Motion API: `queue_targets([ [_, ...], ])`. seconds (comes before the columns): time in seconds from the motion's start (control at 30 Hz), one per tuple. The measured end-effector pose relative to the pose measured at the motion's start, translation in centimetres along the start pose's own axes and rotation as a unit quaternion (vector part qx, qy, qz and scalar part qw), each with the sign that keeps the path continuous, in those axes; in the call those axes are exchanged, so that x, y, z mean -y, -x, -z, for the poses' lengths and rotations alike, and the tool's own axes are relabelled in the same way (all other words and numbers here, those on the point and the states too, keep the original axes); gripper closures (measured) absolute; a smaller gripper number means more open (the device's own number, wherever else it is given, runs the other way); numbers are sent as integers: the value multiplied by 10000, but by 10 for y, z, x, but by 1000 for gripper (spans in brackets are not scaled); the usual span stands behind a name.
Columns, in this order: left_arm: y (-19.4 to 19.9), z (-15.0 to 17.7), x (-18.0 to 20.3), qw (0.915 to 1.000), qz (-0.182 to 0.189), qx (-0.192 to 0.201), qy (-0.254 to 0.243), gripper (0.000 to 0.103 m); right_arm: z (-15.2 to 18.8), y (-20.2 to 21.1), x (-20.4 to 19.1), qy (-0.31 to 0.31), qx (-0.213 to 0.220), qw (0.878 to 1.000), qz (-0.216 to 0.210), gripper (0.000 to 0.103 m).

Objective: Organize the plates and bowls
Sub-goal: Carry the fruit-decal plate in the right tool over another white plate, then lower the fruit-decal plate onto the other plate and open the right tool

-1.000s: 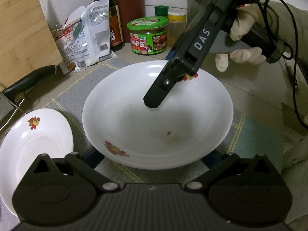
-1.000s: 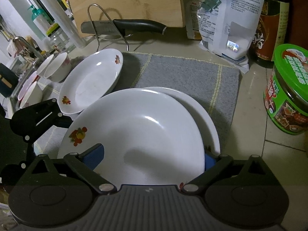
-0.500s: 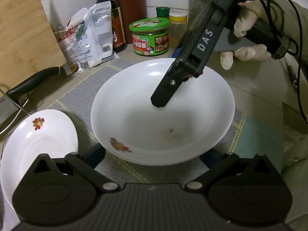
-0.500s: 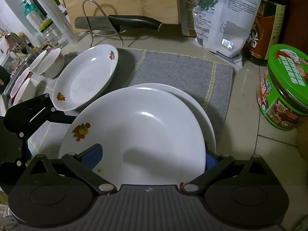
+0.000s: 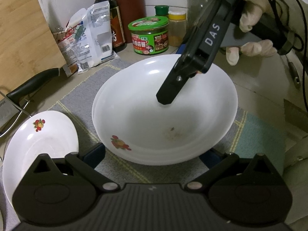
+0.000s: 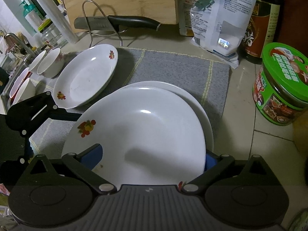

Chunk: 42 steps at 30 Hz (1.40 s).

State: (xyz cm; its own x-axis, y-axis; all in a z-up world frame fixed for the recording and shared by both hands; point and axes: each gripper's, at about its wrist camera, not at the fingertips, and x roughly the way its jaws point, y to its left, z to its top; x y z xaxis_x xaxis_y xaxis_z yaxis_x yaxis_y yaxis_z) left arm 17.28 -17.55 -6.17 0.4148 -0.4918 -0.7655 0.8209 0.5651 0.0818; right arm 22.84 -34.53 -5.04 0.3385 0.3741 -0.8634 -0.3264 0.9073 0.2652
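Our right hand-held gripper pinches the top plate's near rim, seating it on the lower plate on the grey mat; our left hand-held gripper hangs wide. Released off-centre, it could slide off.

left wrist: close, facing jars | right wrist: close, facing sink, probably | shared: stacked plates

text: "DAS" | on: right claw arm
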Motion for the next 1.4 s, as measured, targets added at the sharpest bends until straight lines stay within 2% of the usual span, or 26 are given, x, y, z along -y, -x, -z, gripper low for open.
queue_targets([
  [0.53,-5,0,1,10000,-14,-96,11,1,5,10,1,-70,92,9999,31,0],
  [1.07,2,-1,-4,9993,179,26,324,1,6,11,-9,162,11,9989,431,0],
  [1.4,2,0,-4,9992,164,35,367,1,7,10,-15,294,-52,9973,674,0],
])
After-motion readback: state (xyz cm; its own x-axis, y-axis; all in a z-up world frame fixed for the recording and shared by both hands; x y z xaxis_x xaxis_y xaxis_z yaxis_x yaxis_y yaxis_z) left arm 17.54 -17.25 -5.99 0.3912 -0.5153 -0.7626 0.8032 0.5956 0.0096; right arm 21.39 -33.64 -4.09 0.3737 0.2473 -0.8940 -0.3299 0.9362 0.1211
